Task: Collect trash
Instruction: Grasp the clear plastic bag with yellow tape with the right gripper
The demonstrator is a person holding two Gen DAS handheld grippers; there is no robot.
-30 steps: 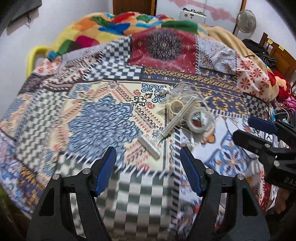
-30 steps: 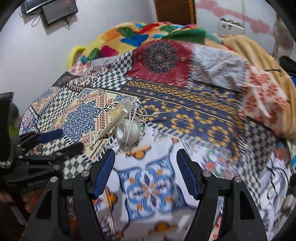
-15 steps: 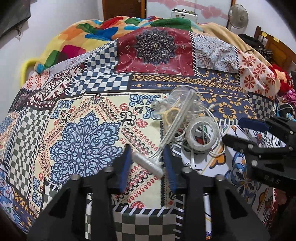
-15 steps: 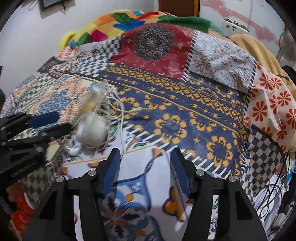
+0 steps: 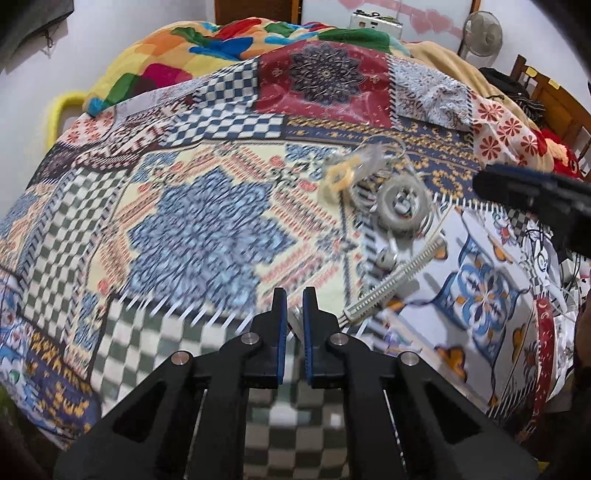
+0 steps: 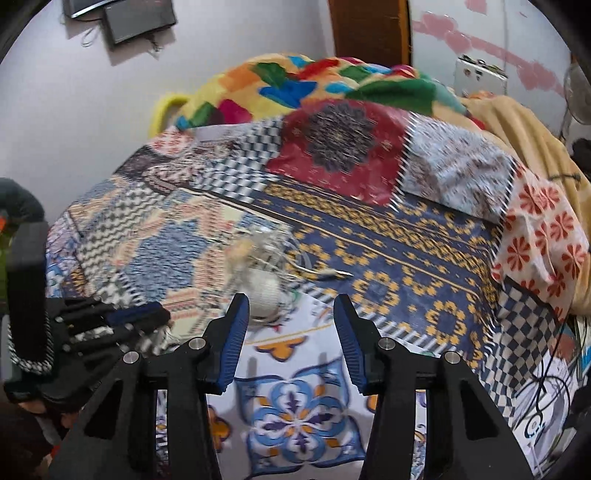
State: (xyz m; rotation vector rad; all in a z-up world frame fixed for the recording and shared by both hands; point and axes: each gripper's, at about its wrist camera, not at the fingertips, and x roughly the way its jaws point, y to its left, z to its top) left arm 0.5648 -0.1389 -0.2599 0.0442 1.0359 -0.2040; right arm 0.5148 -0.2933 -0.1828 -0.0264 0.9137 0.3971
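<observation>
A small heap of trash lies on the patterned bedspread (image 5: 192,236): a white tape roll (image 5: 402,203), a yellowish ring in clear plastic (image 5: 345,173), thin wires, and a long white ribbed strip (image 5: 395,282). My left gripper (image 5: 294,314) is shut on the near end of the ribbed strip and holds it off to the right of the heap. My right gripper (image 6: 291,317) is open and empty, just in front of the tape roll (image 6: 263,290). The left gripper also shows in the right wrist view (image 6: 140,321).
A multicoloured blanket (image 5: 221,40) is piled at the head of the bed. A tan blanket (image 6: 517,125) and wooden chair (image 5: 546,92) stand at the right. Cables (image 6: 546,391) lie beside the bed's right edge. A fan (image 5: 480,29) stands at the back.
My left gripper closed on the end of the ribbed strip and pulled it away from the heap. My right gripper drew back and turned toward the tape roll.
</observation>
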